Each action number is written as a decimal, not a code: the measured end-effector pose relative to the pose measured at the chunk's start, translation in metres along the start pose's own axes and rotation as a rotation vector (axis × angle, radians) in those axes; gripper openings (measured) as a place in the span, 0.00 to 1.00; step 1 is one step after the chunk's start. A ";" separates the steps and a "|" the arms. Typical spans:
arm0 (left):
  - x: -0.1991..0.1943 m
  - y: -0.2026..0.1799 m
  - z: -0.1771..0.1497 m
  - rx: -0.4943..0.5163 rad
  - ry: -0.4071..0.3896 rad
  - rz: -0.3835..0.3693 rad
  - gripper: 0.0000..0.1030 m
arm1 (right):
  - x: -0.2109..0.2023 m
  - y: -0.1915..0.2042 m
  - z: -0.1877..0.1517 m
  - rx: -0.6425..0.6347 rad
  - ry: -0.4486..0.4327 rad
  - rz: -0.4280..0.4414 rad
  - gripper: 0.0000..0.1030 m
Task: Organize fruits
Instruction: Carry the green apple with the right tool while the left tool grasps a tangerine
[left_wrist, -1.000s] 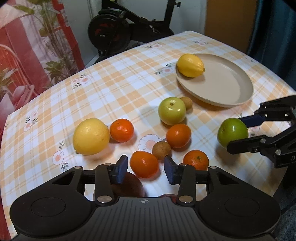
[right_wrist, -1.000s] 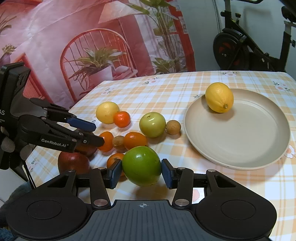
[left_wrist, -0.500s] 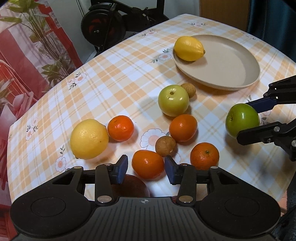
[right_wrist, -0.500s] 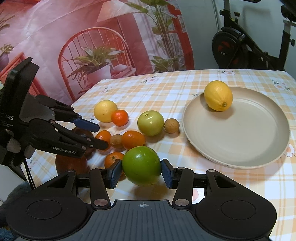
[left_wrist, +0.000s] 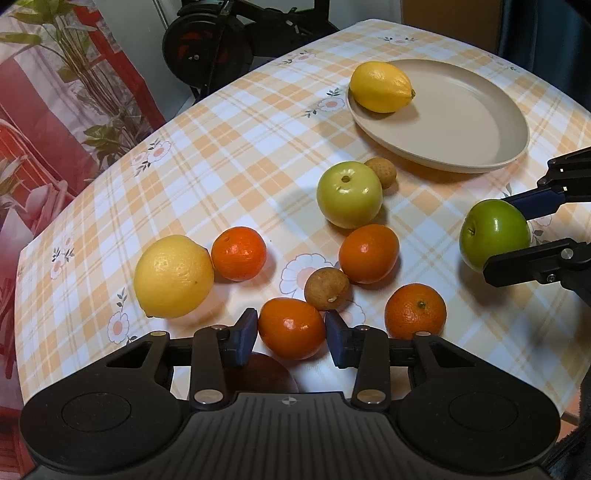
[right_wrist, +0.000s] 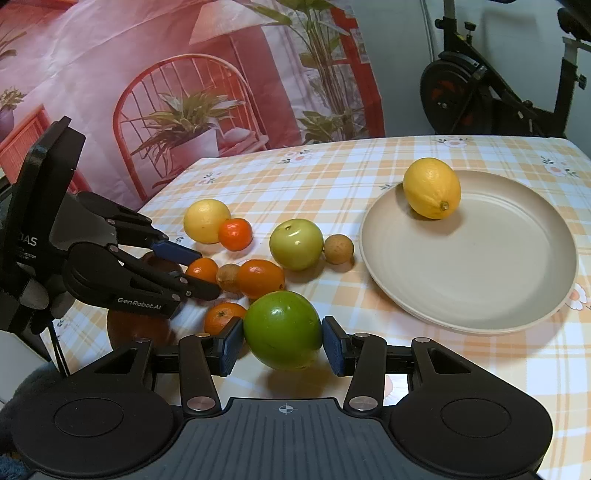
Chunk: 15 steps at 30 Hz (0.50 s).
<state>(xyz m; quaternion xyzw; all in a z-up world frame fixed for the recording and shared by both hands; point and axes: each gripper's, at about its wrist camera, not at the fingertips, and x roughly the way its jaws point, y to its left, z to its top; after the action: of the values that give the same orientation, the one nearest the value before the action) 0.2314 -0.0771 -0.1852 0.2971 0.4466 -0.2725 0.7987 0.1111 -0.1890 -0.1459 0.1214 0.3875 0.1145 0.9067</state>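
Closing in, the left hand-held gripper (left_wrist: 290, 334) brackets an orange (left_wrist: 291, 328) on the tabletop (left_wrist: 221, 177), pads not yet pressing; the right hand-held gripper (right_wrist: 282, 341) clamps a green apple (right_wrist: 282, 328), plate (right_wrist: 480, 266) ahead-right.

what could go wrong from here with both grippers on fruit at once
1. The left gripper has just been closing around the oval orange tangerine; the small round brown fruit sits against it and could get knocked rolling.
2. The right gripper holds the glossy dark green apple by its curved sides, so it might slip before reaching the beige round plate.
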 end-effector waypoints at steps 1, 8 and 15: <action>0.000 0.000 0.000 -0.002 -0.001 0.000 0.41 | 0.000 0.000 0.000 0.000 0.000 0.000 0.42; -0.009 -0.001 0.000 -0.020 -0.027 -0.006 0.41 | -0.001 0.000 0.001 -0.004 -0.006 -0.006 0.42; -0.028 0.003 0.001 -0.044 -0.079 -0.001 0.41 | -0.007 0.001 0.006 -0.007 -0.027 -0.022 0.42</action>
<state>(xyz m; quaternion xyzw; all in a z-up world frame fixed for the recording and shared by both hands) 0.2214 -0.0707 -0.1597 0.2682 0.4210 -0.2743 0.8219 0.1102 -0.1914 -0.1368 0.1154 0.3761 0.1040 0.9135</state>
